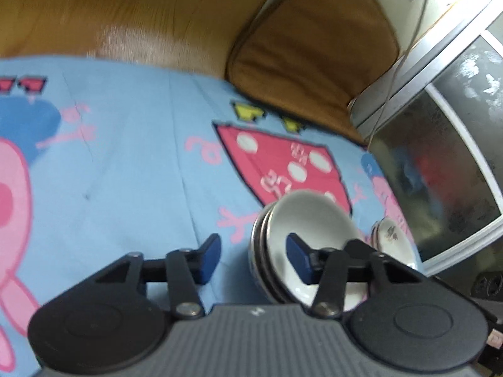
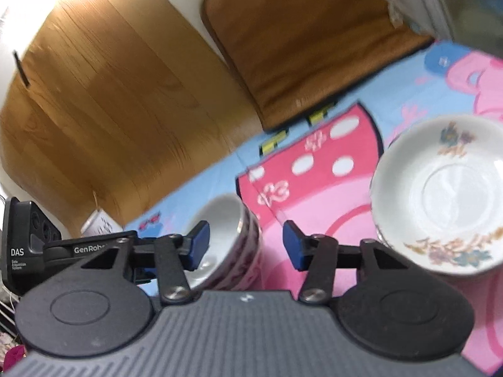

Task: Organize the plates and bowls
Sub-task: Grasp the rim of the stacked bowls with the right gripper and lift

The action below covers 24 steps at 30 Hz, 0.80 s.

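Observation:
A stack of white bowls (image 1: 301, 235) with dark patterned rims stands on the blue cartoon cloth (image 1: 125, 157). My left gripper (image 1: 253, 259) is open and empty, its right finger over the stack's rim. A white floral plate (image 1: 393, 238) lies just right of the stack. In the right wrist view the bowl stack (image 2: 226, 235) sits behind the left finger of my right gripper (image 2: 245, 245), which is open and empty above the cloth (image 2: 314, 188). The floral plate (image 2: 440, 201) lies to its right. The left gripper's body (image 2: 28, 245) shows at the far left.
A brown seat cushion (image 1: 314, 47) lies beyond the cloth's far edge, also in the right wrist view (image 2: 298, 37). Wooden floor (image 1: 125, 9) lies beyond. A glass door with a metal frame (image 1: 440, 157) stands at the right.

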### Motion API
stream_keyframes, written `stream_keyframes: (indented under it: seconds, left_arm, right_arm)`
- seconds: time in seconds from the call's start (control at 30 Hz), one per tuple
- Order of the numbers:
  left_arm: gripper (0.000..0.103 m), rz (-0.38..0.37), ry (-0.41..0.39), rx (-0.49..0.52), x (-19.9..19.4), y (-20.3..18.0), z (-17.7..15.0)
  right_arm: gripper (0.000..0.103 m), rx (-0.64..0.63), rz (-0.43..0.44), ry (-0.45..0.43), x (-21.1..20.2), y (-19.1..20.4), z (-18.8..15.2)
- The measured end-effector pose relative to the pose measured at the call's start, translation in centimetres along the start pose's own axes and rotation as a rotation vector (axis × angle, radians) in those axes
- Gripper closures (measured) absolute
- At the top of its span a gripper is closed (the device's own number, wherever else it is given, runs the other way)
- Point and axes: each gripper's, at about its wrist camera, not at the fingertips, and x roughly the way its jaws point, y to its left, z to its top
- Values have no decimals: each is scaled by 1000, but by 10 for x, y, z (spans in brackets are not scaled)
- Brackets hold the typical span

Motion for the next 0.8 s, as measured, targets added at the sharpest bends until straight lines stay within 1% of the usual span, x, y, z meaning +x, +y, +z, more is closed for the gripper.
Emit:
stream_keyframes:
  seconds: [0.03,0.07,0.1,0.13,0.17,0.2,0.23,0.3,0.37,0.47,0.57,0.63,0.7,0.8]
  left_arm:
    - [63,0,-12,1,0,-1,-3]
    - [65,-4,-12,-1,0,-1,-5]
    - [69,-23,-5,-15,1,-1,-6]
    - [76,-49,4,-31,1,0,-7]
    - [75,-39,-1,-43,1,-1,-8]
    - [75,-21,-3,-36,-1,-5,-9]
    - [75,-2,-8,-23,-3,-9,-10]
    - [75,30,-9,-8,-7,-19,-10]
    - [75,28,-18,11,-12,-31,-8]
    - [75,-1,-40,58,-18,-59,-5]
    - [74,-36,-38,121,-8,-97,-5]
    - [73,-68,-14,148,9,-121,-4]
    - [73,-105,32,152,30,-138,-4]
    - [73,-129,103,144,61,-155,-8]
  right_arm:
    - [60,17,9,46,8,-3,-1]
    - [63,44,26,85,14,-6,-2]
    - [68,79,50,124,21,-9,-4]
    - [69,107,60,155,26,-11,-7]
    - [70,110,55,146,27,-10,-9]
    - [71,97,50,143,27,-7,-9]
    - [73,104,50,144,27,-6,-8]
    - [73,132,65,149,25,-10,-8]
    - [73,133,75,131,16,-10,-5]
    - [73,98,79,63,-11,-11,7]
    - [73,80,51,-3,-40,-22,24]
    - [73,69,6,-38,-59,-34,30]
    - [73,72,-50,-57,-76,-48,34]
    - [73,105,-115,-47,-88,-70,37]
